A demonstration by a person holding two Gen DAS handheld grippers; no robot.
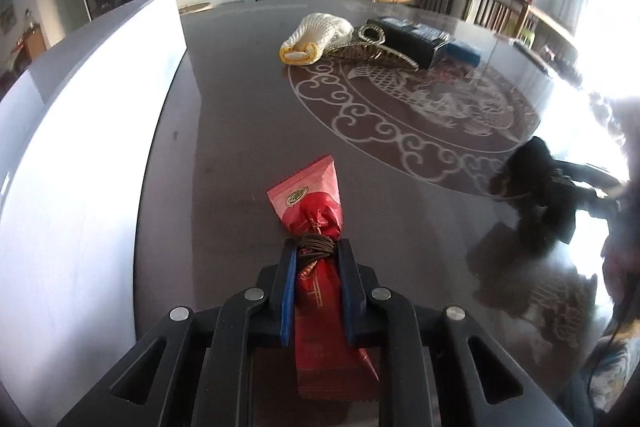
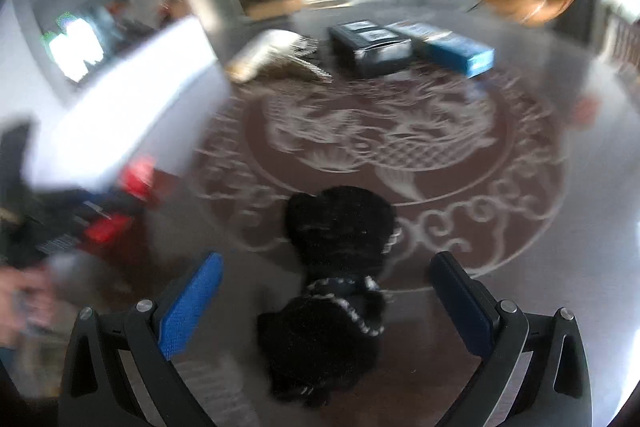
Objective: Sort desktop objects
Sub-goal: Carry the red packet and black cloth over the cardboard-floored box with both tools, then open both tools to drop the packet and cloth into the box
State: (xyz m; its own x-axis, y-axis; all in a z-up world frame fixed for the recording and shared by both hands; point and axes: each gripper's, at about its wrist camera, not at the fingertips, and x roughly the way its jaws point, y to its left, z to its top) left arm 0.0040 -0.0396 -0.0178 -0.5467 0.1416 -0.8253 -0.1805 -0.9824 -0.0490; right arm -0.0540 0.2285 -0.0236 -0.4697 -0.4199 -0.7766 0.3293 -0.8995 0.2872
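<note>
The left gripper [image 1: 318, 259] pinches the red packets [image 1: 316, 211], which may slip out; the right gripper [image 2: 326, 291], spread, could miss the black bow [image 2: 332, 291].

Daylight enters from the right, burning out the tabletop's [image 1: 248, 115] right edge in glare. Left wrist view sharp; right wrist view motion-blurred throughout. Both show fisheye curvature, dark vignetted corners and soft reflections on the glossy surface.

Black claw [image 1: 318, 251], blue pads [image 2: 192, 301], silver screws
</note>
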